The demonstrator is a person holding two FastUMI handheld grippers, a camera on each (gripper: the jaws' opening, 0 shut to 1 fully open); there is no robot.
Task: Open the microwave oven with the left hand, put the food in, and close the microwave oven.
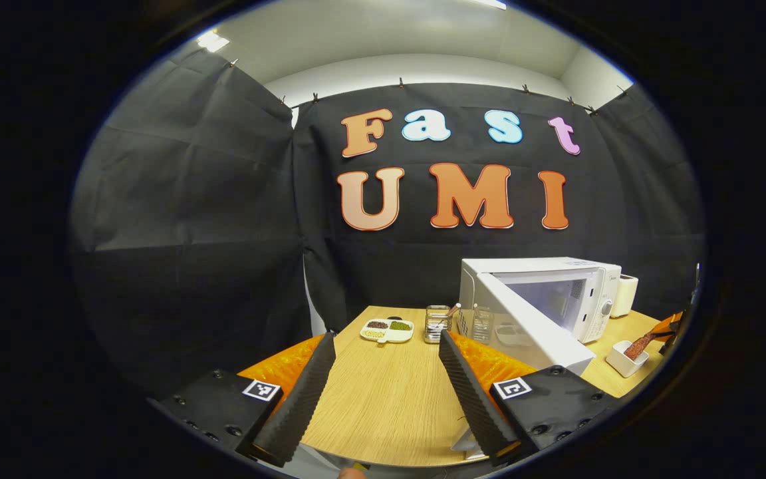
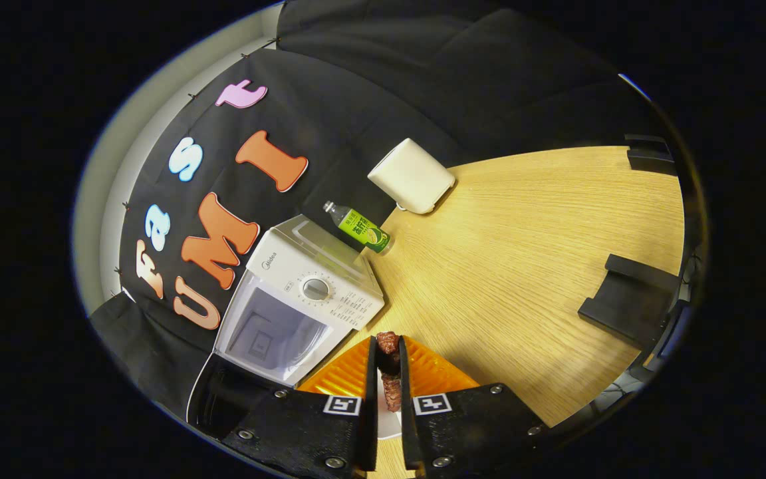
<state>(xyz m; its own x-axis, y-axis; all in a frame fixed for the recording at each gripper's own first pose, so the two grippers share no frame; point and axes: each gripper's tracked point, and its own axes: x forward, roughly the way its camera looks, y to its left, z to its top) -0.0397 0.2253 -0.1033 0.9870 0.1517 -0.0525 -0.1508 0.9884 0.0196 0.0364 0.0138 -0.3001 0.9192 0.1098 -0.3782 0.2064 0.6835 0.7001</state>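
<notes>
One step of three is looking finished: the microwave [image 1: 542, 293] is standing with its door [image 1: 522, 329] swung out toward the front of the bench [image 1: 383, 399], and its cavity [image 2: 270, 336] is showing bare. The food [image 2: 389, 372], a dark reddish-brown strip, is sitting pinched between the fingers of the right gripper [image 2: 388, 399], which are standing narrow with both pressing on it; it is hanging just in front of the oven's control panel [image 2: 336, 299], right of the opening and not yet inside. Loading and closing are remaining, by my judgement.

The left gripper [image 1: 383, 392] is hovering low over bare bench, its fingers spread wide and holding nothing, well short of the door.

For room, the open door's edge is reaching out toward the left gripper's right finger [image 1: 473, 392], so that side is looking tight. A small white dish [image 1: 626, 358] is lying near the oven's front corner. Right of the oven, a green-labelled bottle [image 2: 360, 229] is lying on its side and a white container [image 2: 411, 176] is standing behind it; beyond these the bench is running open.
</notes>
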